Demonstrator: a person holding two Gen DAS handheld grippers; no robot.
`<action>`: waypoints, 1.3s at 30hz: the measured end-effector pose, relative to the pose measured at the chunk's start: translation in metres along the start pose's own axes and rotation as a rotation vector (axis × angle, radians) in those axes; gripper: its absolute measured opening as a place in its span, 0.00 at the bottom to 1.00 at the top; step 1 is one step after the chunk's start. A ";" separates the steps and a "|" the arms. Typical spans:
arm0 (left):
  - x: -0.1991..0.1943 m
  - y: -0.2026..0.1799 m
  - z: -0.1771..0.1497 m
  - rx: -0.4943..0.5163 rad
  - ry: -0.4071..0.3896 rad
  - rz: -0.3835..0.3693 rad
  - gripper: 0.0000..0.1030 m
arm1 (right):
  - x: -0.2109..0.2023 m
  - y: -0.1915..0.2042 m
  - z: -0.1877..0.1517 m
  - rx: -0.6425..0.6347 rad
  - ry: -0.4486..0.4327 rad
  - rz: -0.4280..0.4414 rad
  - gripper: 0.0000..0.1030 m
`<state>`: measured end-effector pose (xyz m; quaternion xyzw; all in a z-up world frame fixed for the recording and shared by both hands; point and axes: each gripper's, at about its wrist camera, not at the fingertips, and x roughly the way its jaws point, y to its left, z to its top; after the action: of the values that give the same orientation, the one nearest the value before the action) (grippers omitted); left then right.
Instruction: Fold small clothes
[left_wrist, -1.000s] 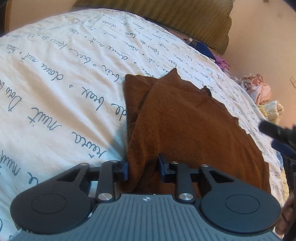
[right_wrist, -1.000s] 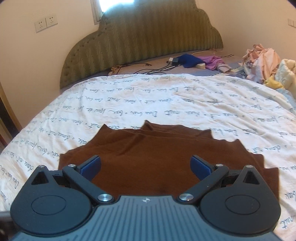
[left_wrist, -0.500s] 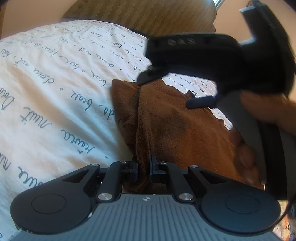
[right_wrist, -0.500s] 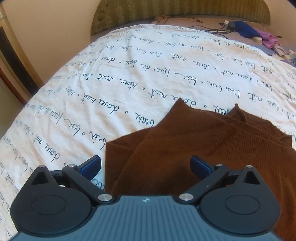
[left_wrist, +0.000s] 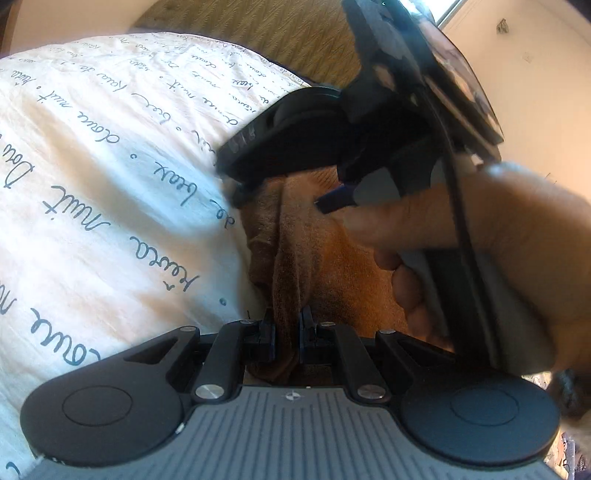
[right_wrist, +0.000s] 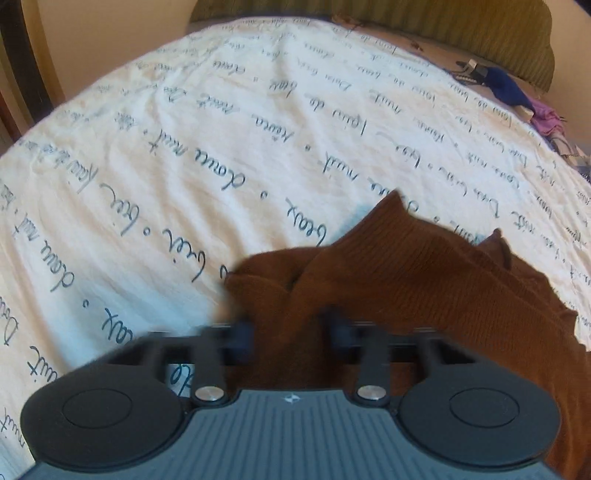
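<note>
While left gripper (left_wrist: 287, 338) pinches brown garment (left_wrist: 295, 236), right gripper (right_wrist: 288, 326) seemingly closes

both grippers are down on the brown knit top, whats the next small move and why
Probably finish closing the right gripper on the brown knit top. Its fingers straddle a bunched fold near the edge, but motion blur hides whether they have clamped. The left gripper already pinches a ridge of the same edge, over the printed bedsheet. Once both grip, lifting together to fold should work.
</note>
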<state>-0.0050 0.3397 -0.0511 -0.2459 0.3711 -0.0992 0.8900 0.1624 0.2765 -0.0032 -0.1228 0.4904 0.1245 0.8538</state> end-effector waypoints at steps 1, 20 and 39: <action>-0.003 0.001 0.001 0.001 -0.002 0.002 0.10 | -0.004 -0.004 0.002 0.006 -0.009 0.016 0.14; -0.025 -0.101 0.016 0.251 -0.028 -0.167 0.10 | -0.103 -0.169 -0.020 0.259 -0.181 0.266 0.11; 0.069 -0.244 -0.067 0.564 0.219 -0.319 0.10 | -0.109 -0.349 -0.159 0.528 -0.243 0.228 0.11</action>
<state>-0.0024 0.0804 -0.0092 -0.0329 0.3792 -0.3616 0.8511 0.0969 -0.1141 0.0444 0.1747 0.4108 0.1014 0.8891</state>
